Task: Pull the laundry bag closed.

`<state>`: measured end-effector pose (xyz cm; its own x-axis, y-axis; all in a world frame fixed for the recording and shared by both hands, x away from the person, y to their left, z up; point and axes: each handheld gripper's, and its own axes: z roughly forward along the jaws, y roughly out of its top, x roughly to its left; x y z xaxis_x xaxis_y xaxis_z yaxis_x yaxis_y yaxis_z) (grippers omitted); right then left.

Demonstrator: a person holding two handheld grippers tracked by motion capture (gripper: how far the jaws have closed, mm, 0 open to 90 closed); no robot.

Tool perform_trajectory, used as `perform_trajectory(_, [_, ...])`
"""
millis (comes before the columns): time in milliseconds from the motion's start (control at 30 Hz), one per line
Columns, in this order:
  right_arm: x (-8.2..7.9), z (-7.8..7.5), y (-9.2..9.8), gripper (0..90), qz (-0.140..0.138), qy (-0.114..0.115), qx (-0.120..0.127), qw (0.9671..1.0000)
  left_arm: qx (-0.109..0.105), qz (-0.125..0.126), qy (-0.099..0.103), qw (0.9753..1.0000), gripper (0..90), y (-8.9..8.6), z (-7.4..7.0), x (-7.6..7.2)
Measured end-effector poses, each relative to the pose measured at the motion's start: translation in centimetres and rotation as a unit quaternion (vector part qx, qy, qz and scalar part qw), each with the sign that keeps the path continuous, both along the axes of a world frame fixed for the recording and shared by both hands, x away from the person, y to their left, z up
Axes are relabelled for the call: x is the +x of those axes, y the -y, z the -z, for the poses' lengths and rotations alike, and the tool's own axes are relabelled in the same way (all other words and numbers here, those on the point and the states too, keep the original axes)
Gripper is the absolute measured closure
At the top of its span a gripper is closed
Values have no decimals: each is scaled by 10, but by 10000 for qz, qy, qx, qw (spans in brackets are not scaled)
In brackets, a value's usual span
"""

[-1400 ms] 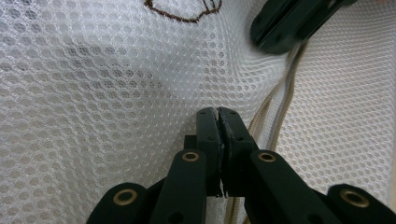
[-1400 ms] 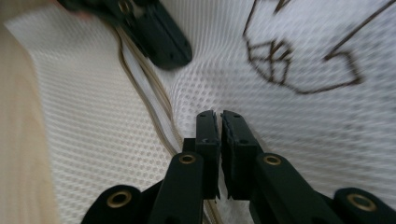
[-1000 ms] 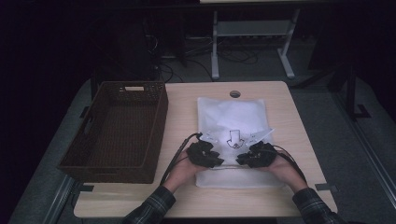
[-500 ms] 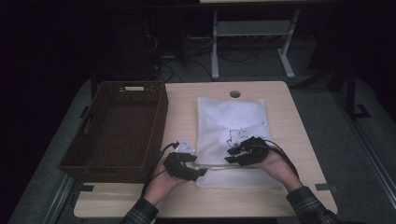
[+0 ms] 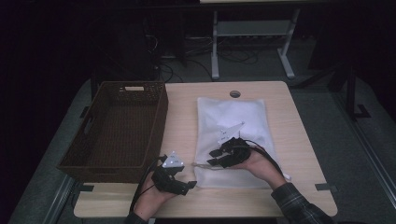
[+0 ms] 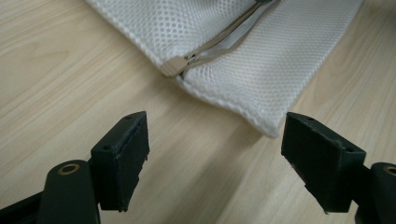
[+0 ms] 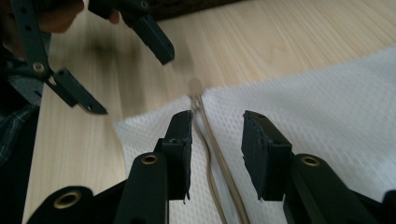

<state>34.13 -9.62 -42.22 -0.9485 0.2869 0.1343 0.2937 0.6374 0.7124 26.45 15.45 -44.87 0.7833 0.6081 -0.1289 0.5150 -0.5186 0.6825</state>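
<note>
White mesh laundry bag — lies flat on the wooden table, right of centre, its near edge close to the table's near side. A tan drawstring cord runs along the near hem and ends in a tan cord stopper at the bag's near-left corner.

Right gripper — resting on the bag's near part, jaws parted and straddling the cord, nothing clamped.

Left gripper — on bare table just left of the bag's near-left corner, jaws wide apart and empty, pointed toward the stopper.

Woven brown basket — far-left of the bag, empty.

Progress — judged early: the cord is not yet gripped by either gripper, and the bag looks flat and unfilled; the bag has not gone to the basket.

Hard to make out — whether the bag's mouth is drawn shut; any contents under the mesh; the room beyond the table is dark.
</note>
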Motion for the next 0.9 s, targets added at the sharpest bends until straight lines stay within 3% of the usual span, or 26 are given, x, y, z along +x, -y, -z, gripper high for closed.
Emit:
perform_trajectory(200, [1,2,-26,626,-179,-9,93,9998,17,-91,61,9999,226,-5,4,-9])
perform_trajectory(400, [4,11,-48,646,-228,-22,20,9997,87,-82,67,9999,228,-6,6,-9])
perform_trajectory(667, [6,19,-61,689,-272,44,20,9996,78,-65,68,9999,224,-5,7,-8])
perform_trajectory(900, [6,24,-66,725,-306,34,-135,9994,87,-82,54,9999,226,-7,7,-8])
